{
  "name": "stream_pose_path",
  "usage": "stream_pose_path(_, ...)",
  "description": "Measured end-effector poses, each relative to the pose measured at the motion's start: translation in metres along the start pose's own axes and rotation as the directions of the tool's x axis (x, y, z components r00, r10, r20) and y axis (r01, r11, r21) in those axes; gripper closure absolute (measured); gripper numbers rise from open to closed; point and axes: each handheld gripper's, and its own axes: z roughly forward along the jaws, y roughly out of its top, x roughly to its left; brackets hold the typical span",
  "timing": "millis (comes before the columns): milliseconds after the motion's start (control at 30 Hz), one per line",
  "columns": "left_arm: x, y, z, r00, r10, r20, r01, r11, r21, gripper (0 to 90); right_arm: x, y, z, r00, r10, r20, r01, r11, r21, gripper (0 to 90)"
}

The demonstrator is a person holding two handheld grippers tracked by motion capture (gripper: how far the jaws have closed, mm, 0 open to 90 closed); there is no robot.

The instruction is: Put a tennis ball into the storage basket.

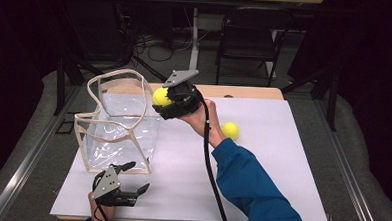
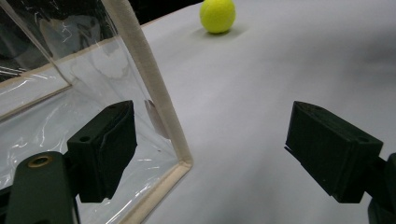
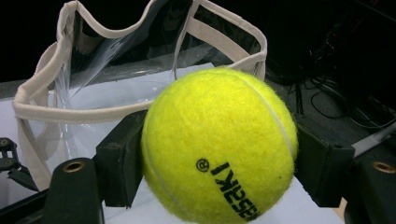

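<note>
My right tool is clamped on the tennis ball near frame centre, just right of the clear bag's rim, so releasing here I'd risk it clipping that floppy edge and rolling off the table, while my left tool waits open at lower left.

Fuzzy felt tennis ball, glossy clear plastic bag with cloth trim, matt white table
</note>
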Motion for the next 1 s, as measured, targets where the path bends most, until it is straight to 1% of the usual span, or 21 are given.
stream_pose_path(33,0.0,0.0,0.0,1.0,0.0,0.0,0.0,1.0,0.0,15.9,0.0,0.0,0.0,1.0,0.0,0.0,0.0,1.0,0.0,26.3)
stream_pose_path(67,0.0,0.0,0.0,1.0,0.0,0.0,0.0,1.0,0.0,15.9,-0.003,0.004,0.001,0.9999,0.01,0.001,-0.01,1.0,-0.007,26.3)
stream_pose_path(100,0.0,0.0,0.0,1.0,0.003,0.002,-0.003,1.0,0.001,15.9,-0.004,0.006,0.002,1.0,0.009,0.003,-0.009,1.0,-0.01,26.4)
stream_pose_path(233,0.0,0.0,0.0,1.0,0.001,0.0,-0.001,1.0,0.0,15.9,-0.004,0.009,0.002,1.0,0.003,0.006,-0.003,1.0,-0.012,26.3)
stream_pose_path(767,0.0,0.0,0.0,1.0,0.001,-0.001,-0.001,1.0,-0.003,15.9,-0.005,0.017,0.006,0.9998,0.012,0.018,-0.012,1.0,-0.029,26.3)
stream_pose_path(1000,0.0,0.0,0.0,1.0,0.002,0.003,-0.002,1.0,0.001,15.9,-0.005,0.021,0.008,0.9997,0.017,0.016,-0.017,0.999,-0.037,26.4)
